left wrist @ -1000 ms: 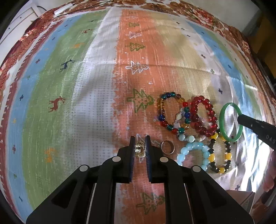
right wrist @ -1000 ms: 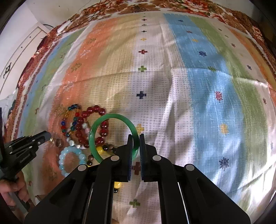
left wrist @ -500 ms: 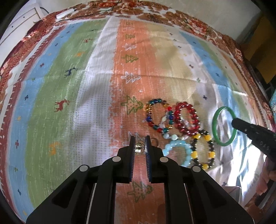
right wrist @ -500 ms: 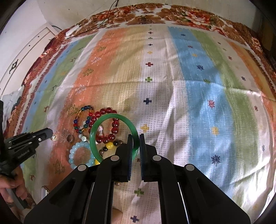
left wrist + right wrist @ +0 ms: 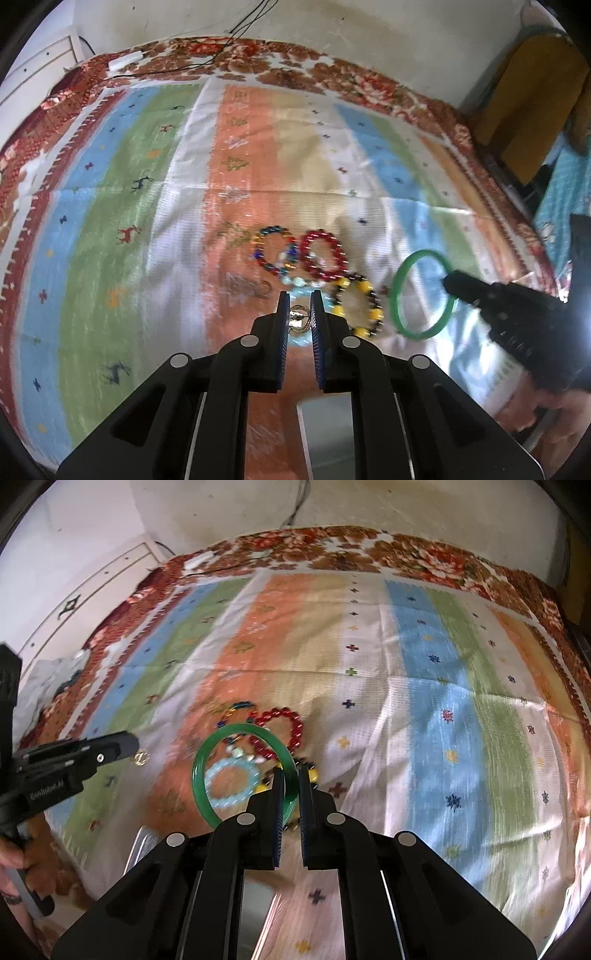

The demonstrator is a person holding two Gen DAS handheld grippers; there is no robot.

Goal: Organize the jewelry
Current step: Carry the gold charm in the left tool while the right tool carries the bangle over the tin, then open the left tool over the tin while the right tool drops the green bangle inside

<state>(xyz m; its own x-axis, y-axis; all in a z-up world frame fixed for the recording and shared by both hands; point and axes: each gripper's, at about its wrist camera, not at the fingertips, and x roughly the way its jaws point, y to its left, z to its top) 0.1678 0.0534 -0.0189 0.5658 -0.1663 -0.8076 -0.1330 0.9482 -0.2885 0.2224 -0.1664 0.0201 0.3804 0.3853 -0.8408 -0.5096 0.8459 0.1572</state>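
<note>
Both tongs lifted clear. The left gripper pinches a small gold filigree ring; the right gripper clamps a smooth green jade-like bangle. Ahead and below both, four beaded bracelets lie clustered on the striped cloth, apparently unsorted; most work remains.

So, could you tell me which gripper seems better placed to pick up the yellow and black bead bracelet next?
Neither is free: the left gripper is shut on a small gold ring, the right gripper on the green bangle. Probably right, judging loosely: its tips hang just over the bracelet.
</note>
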